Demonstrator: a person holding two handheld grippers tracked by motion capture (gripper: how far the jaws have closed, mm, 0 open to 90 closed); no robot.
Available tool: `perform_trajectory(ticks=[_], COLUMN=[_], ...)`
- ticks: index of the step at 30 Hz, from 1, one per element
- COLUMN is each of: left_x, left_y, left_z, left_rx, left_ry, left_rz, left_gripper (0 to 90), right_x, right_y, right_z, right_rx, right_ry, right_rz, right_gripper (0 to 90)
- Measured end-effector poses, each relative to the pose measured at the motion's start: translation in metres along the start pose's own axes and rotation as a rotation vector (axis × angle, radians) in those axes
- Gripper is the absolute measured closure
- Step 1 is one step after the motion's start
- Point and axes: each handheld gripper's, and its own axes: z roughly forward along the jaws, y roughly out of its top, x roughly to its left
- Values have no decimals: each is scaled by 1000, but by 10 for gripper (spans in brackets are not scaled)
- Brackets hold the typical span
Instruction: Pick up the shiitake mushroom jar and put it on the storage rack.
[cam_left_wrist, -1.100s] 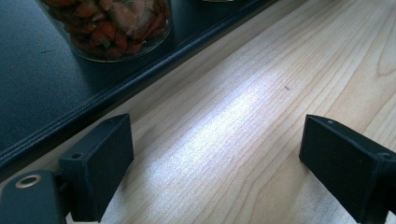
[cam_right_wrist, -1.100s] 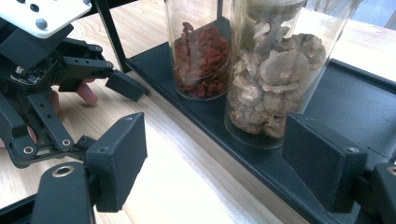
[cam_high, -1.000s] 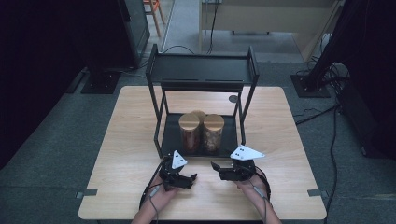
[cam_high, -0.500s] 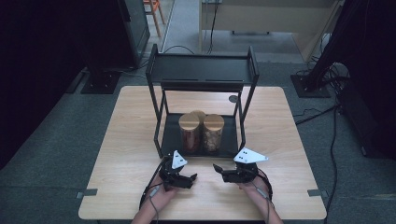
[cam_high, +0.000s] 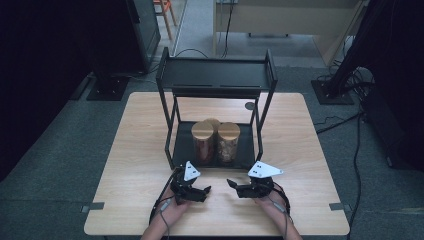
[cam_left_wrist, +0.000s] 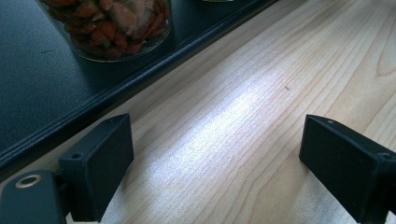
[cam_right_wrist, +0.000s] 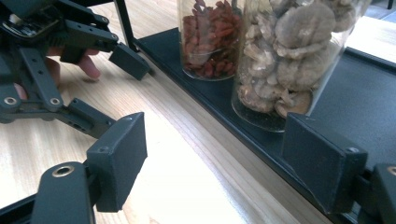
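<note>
A black two-tier rack (cam_high: 217, 75) stands on the wooden table (cam_high: 310, 150). On its bottom shelf are glass jars with wooden lids: one of red dried fruit (cam_high: 203, 142) and one of dried mushrooms (cam_high: 228, 141), with a third lid partly hidden behind them. My left gripper (cam_high: 206, 194) rests open on the table in front of the rack, its jaws pointing right. My right gripper (cam_high: 233, 187) faces it, open and empty. In the right gripper view, the red-fruit jar (cam_right_wrist: 210, 37) and the mushroom jar (cam_right_wrist: 289, 60) are close ahead, and the left gripper (cam_right_wrist: 116, 91) is at the upper left.
The rack's bottom shelf edge (cam_left_wrist: 140, 79) runs just beyond my left gripper (cam_left_wrist: 219, 154), with bare wood between the jaws. The rack's uprights (cam_high: 260, 125) flank the jars. Cables and dark stands lie on the floor beyond the table.
My right gripper has drifted slightly toward the near edge of the table. The left gripper and the jars have stayed put.
</note>
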Motion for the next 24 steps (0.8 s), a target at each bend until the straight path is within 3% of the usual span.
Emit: perform_trajectory(ticks=[7, 24], left_x=[0, 0], left_y=[0, 0], left_z=[0, 0], left_rx=[0, 0], left_ry=[0, 0], left_rz=[0, 0], left_gripper=[102, 102], right_x=[-2, -9], right_y=[-3, -9], right_z=[1, 3], right_rx=[0, -5], right_ry=[-4, 7], right_rz=[-14, 14], right_gripper=[222, 222])
